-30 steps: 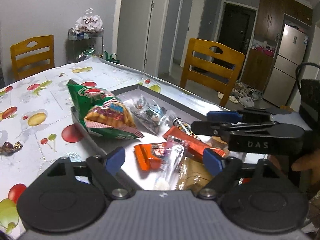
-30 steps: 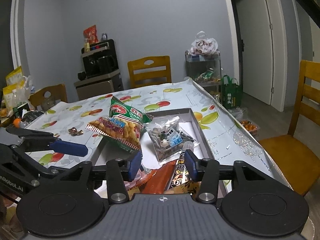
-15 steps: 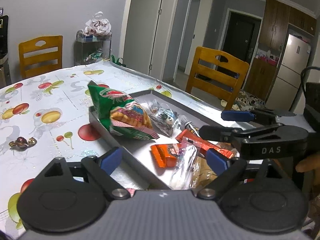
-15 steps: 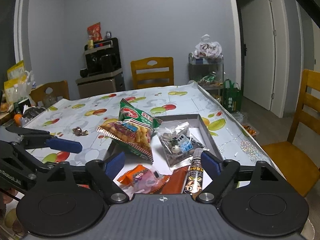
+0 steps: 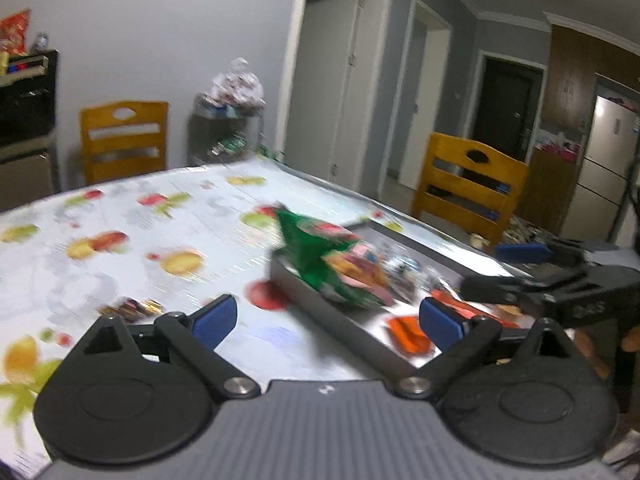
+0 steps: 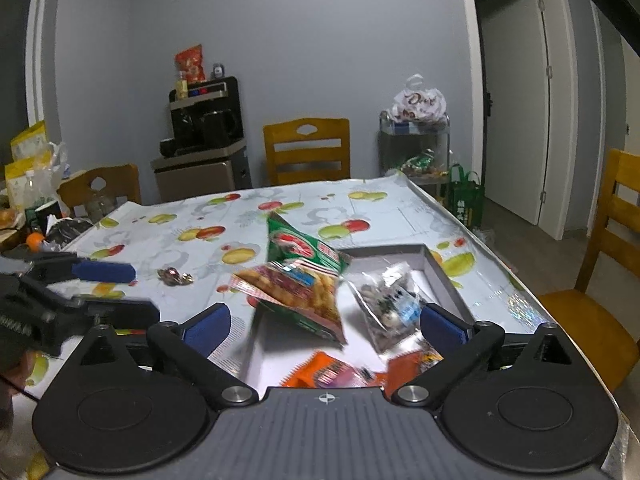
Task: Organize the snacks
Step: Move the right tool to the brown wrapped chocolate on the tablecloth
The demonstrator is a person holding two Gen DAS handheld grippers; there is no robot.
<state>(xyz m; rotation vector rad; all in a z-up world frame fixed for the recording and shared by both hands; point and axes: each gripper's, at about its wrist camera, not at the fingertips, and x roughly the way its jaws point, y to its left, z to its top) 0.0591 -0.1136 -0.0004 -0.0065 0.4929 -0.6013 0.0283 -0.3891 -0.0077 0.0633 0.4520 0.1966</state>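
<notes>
Snacks sit in a shallow grey box [image 6: 444, 276] near the right edge of the table [image 6: 304, 208], toward its near corner. Green chip bag [image 6: 304, 276] leans over the box's left wall, top corner up, lower end inside. Just right of it, a clear bag of small sweets [image 6: 390, 304] lies against the box's right wall. At the near end of the box: an orange wrapper [image 6: 320, 370] and a red-orange packet [image 6: 408, 364], touching or overlapping; a pinkish wrapper between them, too blurred to read.

Outside the box, a small loose candy [image 6: 174, 276] lies on the fruit-print tablecloth, left of the chip bag and well apart from it.

Right gripper [image 6: 324, 320]: fingers spread wide, having just been opening, nothing between the blue pads; it hovers over the near end of the box, touching no snack.

Left gripper [image 5: 326, 318]: fingers also spread wide, having just opened a little further, pads empty. It hangs over the box's left wall and the bare cloth beside it. Left view is motion-blurred; the chip bag [image 5: 332, 268] and orange wrapper [image 5: 408, 332] are recognisable, finer detail not.

Wooden chairs stand at the far edge [image 6: 306, 148] and right edge [image 5: 466, 188] of the table.
</notes>
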